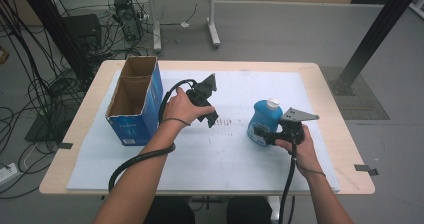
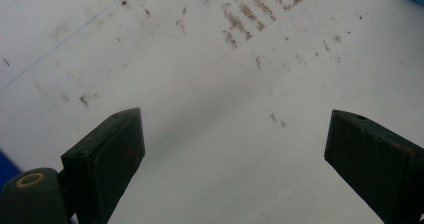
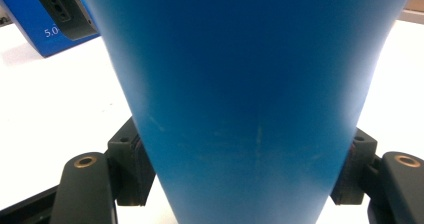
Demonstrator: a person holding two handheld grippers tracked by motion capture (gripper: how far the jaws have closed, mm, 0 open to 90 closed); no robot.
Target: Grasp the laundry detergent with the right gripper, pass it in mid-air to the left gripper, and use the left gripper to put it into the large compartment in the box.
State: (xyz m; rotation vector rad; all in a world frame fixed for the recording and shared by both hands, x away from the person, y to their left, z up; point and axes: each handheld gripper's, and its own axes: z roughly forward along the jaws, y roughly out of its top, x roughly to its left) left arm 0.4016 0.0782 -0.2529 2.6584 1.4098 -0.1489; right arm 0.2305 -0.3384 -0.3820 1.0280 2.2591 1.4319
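With its pads pressed on both sides of the upright blue bottle (image 1: 265,121) at mid-table, the right gripper (image 1: 263,134) has the grasp in hand. Left gripper (image 1: 214,120) hovers open, empty. Next comes a steady lift, probably toward the box (image 1: 134,101).

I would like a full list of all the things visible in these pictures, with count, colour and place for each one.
bottle: one, blue with a white cap, upright on the right half of the mat, between the right claw's pads
cardboard box: one, blue outside and brown inside, open top, two compartments, left side of the mat
mat: one, white with reddish-brown marks near its middle, covering most of the table
table: one, light wood
desk legs and cables: several, on the grey floor behind the table
left claw: one, black, open above the bare mat
right claw: one, black, pads against both sides of the bottle
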